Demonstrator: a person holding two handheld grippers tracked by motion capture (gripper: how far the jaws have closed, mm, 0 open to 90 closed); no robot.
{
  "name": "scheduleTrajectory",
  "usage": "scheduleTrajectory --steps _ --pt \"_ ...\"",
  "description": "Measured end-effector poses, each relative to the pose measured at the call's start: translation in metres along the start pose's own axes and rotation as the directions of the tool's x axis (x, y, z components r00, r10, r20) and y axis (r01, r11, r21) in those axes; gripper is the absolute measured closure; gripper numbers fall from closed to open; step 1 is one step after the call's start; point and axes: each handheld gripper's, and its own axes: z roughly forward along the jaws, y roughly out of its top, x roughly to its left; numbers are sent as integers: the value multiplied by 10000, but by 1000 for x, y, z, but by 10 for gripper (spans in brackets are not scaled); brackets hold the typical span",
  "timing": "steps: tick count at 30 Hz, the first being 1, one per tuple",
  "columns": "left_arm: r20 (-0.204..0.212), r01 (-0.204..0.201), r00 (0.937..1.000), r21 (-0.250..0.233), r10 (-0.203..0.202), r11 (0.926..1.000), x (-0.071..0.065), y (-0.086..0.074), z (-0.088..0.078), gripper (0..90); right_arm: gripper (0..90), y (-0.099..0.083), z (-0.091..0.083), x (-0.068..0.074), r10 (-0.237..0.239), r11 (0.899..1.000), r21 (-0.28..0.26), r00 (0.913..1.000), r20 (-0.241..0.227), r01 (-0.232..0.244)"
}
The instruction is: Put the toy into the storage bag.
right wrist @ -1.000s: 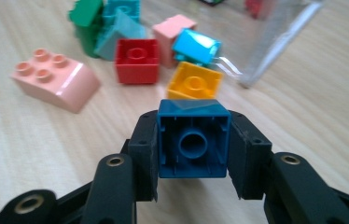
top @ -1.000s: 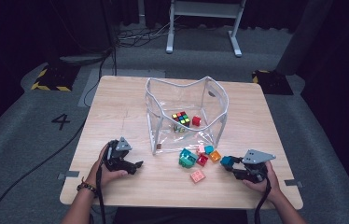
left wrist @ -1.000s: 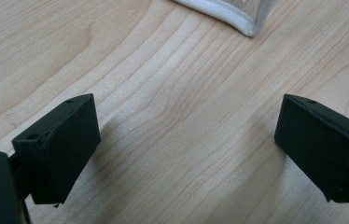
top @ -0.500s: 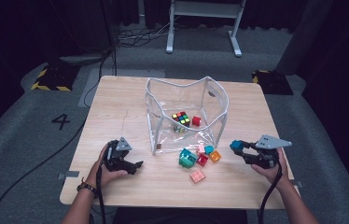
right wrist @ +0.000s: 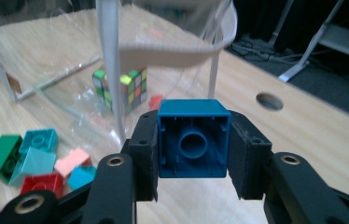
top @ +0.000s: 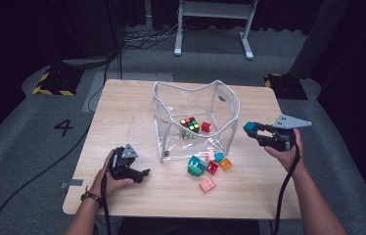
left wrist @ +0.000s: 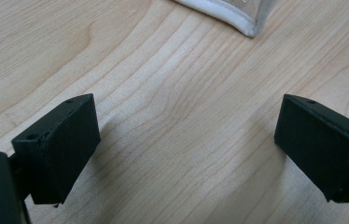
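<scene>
Carry step: right gripper [top: 252, 131] clamped on blue brick [right wrist: 193, 138], beside clear bag [top: 222, 98].
Next: over rim, release. Left gripper [top: 139, 174] jaws apart, on desk [top: 122, 107].

Light wood table [top: 122, 117] carries a clear plastic bag [top: 195, 105] (open-topped) and loose toy bricks [top: 205, 166] beside it.
</scene>
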Motion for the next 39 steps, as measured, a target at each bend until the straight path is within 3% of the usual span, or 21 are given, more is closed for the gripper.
scheduleTrajectory --steps 6,11,25,32,35,39 --pt "-87 -21 10000 -62 20 10000 0 0 0 68 591 24 -4 -8 -258 9995 -192 9994 -216 254" --pt "-83 10 10000 -75 -11 10000 0 0 1 67 592 39 -4 -15 -53 9990 -434 9999 -154 47" --pt "-86 9 10000 -76 -9 10000 0 0 1 67 591 89 0 -23 -469 9963 -725 9989 -13 466" --pt "-93 11 10000 -77 -12 10000 0 0 1 67 591 109 12 -25 -605 9959 -688 9978 -266 586" --pt "-88 18 10000 -78 -18 10000 0 0 1 67 591 119 17 -27 -465 9960 -788 9970 -614 416" --pt "-89 15 10000 -77 -16 10000 0 0 1 67 591 134 28 -27 -784 9956 -600 9919 -1003 726"
